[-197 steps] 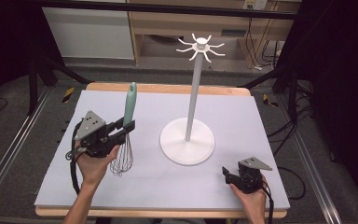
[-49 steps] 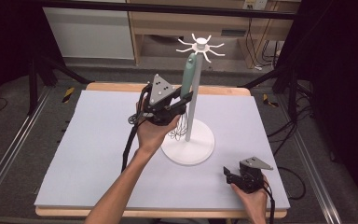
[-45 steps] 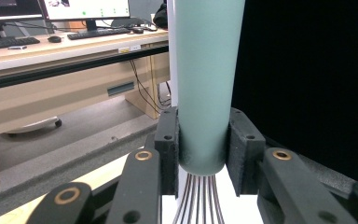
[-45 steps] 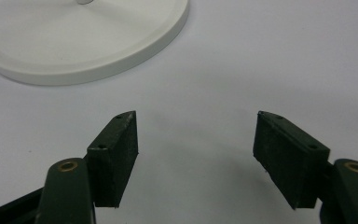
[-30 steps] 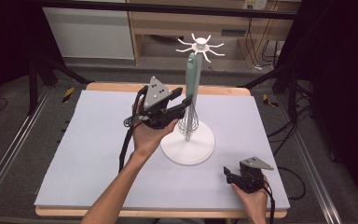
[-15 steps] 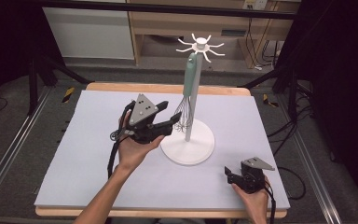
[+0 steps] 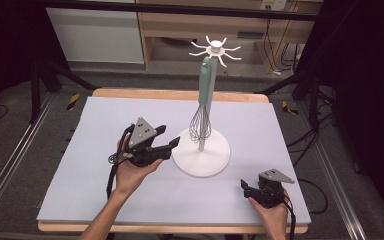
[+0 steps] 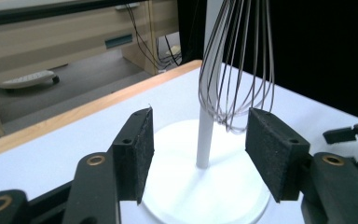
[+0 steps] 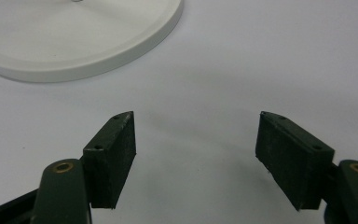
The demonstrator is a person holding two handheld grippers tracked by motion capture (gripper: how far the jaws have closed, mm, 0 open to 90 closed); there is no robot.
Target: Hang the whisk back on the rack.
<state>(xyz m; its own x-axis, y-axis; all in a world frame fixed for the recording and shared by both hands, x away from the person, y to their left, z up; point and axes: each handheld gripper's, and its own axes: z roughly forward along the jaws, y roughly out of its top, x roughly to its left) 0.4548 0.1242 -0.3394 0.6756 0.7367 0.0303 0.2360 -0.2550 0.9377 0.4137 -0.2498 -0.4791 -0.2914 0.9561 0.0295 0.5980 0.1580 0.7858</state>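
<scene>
The left gripper [image 7: 174, 145] has just opened and let go of the whisk [image 7: 203, 107], which now hangs on the stand [image 7: 201, 159] mid-tabletop, so the hanging looks done.

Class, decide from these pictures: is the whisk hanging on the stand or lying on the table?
Hanging. The whisk dangles handle-up from a hook at the top of the stand, its wires clear of the base, and the left tool is open beside it.
</scene>
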